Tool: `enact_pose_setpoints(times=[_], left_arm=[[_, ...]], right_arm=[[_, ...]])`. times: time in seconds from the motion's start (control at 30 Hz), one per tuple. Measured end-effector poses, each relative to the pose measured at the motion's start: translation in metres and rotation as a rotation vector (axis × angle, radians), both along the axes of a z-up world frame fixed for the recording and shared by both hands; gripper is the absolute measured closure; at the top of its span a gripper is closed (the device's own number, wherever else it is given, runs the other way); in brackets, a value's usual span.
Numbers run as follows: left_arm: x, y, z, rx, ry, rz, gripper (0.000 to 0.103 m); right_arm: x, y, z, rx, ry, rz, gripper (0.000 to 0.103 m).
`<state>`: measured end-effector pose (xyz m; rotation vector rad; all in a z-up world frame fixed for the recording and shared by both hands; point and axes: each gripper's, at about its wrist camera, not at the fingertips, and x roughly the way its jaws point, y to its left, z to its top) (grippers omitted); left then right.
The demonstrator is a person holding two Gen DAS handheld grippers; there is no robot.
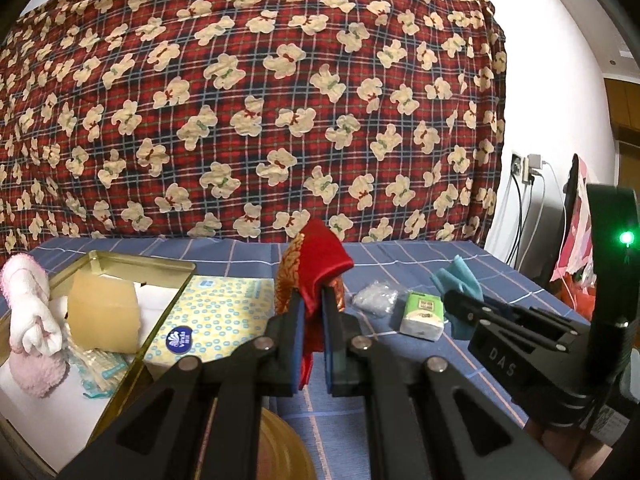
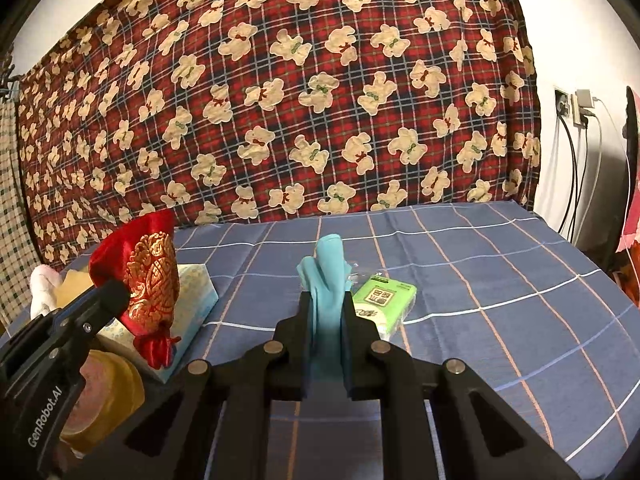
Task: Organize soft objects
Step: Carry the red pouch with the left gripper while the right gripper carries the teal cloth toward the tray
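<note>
Above the blue cloth [image 2: 500, 280], both grippers are loaded.
Red pouch [image 1: 320, 264] is pinched by the left gripper [image 1: 314, 312]; teal cloth [image 2: 326, 276] is clamped in the right gripper [image 2: 326, 312].

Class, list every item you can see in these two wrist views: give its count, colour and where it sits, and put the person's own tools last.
Red pouch: one, red with gold pattern, clamped in the left gripper.
Teal cloth: one, teal, clamped in the right gripper.
Tissue box: one, yellow with blue dots, beside the tin.
Tin: one, gold, open, left on the table.
Fluffy towel: one, pink and white, at the tin's left end.
Tissue pack: one, green and white, mid-table.
Clear plastic bag: one, crumpled, left of the tissue pack.
Tablecloth: one, blue check.
Bear-print cloth: one, red plaid, hanging behind.
Left gripper: one, black, shut.
Right gripper: one, black, shut.
</note>
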<state>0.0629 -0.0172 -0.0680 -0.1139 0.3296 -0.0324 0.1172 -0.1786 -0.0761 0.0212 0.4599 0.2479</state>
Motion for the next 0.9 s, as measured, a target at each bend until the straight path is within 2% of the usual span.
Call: enact_pose_setpoints(times=[0.9], left_arm=[[-0.013,0.037,0.001,-0.097,-0.03,0.027,0.098]], right_arm=[[-0.009,0.034,0.002,-0.045,-0.032,0.034,0.09]])
